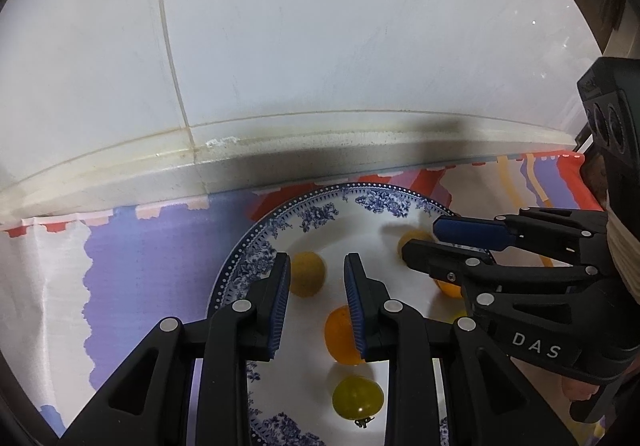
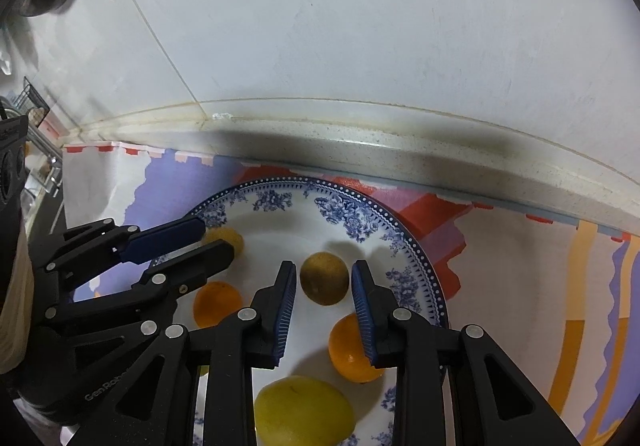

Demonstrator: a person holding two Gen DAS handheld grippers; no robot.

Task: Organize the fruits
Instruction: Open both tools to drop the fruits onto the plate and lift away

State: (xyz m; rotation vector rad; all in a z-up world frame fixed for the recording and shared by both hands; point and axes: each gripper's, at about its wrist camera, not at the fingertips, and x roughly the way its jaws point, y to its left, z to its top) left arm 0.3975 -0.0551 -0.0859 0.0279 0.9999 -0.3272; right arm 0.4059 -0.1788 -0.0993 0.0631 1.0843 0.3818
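Observation:
A white plate with a blue floral rim (image 1: 316, 214) (image 2: 276, 198) lies on a patterned cloth and holds several small fruits. In the left wrist view my left gripper (image 1: 316, 278) is open above the plate, with a yellow fruit (image 1: 307, 273) just beyond its left finger, an orange fruit (image 1: 340, 336) by its right finger and a yellow-green fruit (image 1: 357, 397) below. In the right wrist view my right gripper (image 2: 325, 280) is open around a brownish fruit (image 2: 325, 278), apart from it. An orange fruit (image 2: 350, 350) sits by its right finger, a yellow fruit (image 2: 304, 410) below, another orange fruit (image 2: 218, 304) at left.
The cloth (image 1: 160, 254) (image 2: 520, 266) covers a counter that ends at a pale raised ledge (image 1: 280, 150) (image 2: 360, 138) under a white tiled wall. A wire rack (image 2: 34, 102) stands at far left. Each gripper shows in the other's view: right gripper (image 1: 420, 238), left gripper (image 2: 218, 236).

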